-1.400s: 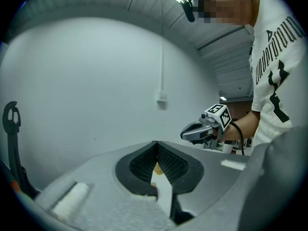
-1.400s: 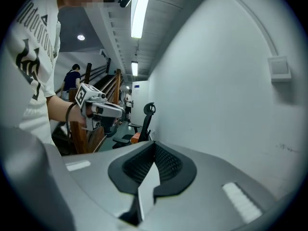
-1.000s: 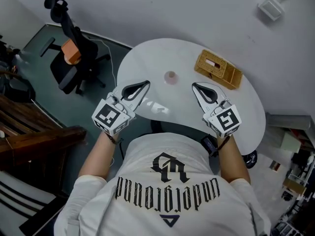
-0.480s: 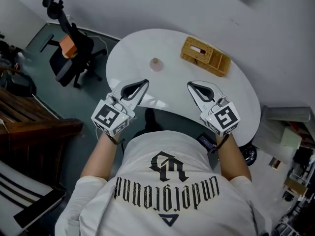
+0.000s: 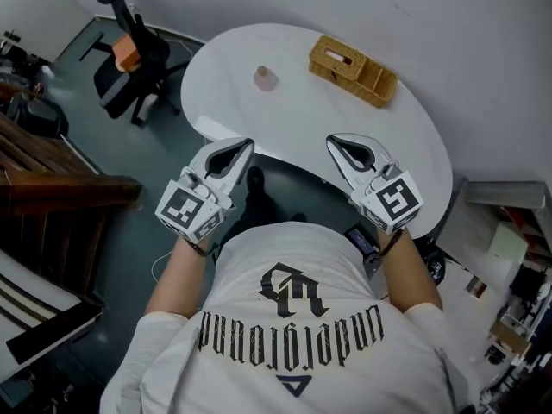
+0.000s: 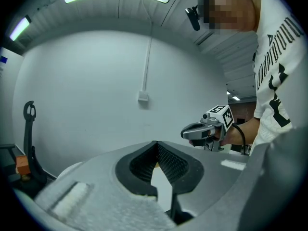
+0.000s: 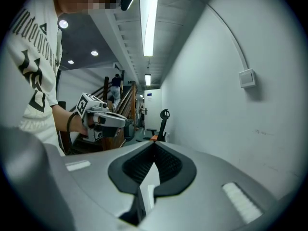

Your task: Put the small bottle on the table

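Holding both tools before the chest, the person stands just off the white round table (image 5: 397, 136).

- Left gripper (image 5: 244, 146): the jaws are clenched together with nothing between them.
- Small pinkish bottle (image 5: 265, 78): it rests on the tabletop, apparently upright, well apart from both grippers and left of the woven tan basket (image 5: 354, 70).
- Right gripper (image 5: 335, 142): the jaws are likewise pressed together and empty.

Placement appears complete. Good practice now is to hold both tools clear of the table edge and leave the bottle undisturbed.

A woven box (image 5: 354, 70) sits close to the white wall (image 5: 483, 50). A black office chair (image 5: 112, 89) carries an orange object (image 5: 127, 54). Wooden stairs (image 5: 60, 192) stand nearby.
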`<state>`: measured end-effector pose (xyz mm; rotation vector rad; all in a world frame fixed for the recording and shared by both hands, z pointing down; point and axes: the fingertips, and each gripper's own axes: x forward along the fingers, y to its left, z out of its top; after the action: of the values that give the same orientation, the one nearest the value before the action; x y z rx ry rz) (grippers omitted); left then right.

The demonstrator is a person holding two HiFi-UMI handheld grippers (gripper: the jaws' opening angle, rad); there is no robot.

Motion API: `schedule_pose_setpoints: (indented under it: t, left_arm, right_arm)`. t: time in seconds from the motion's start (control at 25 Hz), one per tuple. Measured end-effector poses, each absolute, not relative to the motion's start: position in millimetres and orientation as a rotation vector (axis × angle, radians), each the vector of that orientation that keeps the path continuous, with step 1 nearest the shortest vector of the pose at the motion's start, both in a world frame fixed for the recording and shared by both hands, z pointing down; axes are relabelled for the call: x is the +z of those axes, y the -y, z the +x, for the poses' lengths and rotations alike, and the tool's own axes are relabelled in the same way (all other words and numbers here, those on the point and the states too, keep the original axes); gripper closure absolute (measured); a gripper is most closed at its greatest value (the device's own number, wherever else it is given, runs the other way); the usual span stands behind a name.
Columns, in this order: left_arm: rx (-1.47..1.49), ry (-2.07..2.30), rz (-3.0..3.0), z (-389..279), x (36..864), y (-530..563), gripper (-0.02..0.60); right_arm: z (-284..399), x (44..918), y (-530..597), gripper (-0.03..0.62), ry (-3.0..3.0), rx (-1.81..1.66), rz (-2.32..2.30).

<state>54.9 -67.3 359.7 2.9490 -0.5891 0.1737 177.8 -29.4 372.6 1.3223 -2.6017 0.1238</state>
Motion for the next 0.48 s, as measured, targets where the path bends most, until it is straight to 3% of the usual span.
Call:
schedule_pose_setpoints:
  t: [0.48]
  left_arm:
    - [0.163, 0.654, 2.934, 27.7, 343.5, 10.5, 0.574]
  right_arm:
    - [155.5, 364.6, -21.7, 0.592, 2.620, 0.124, 1.278]
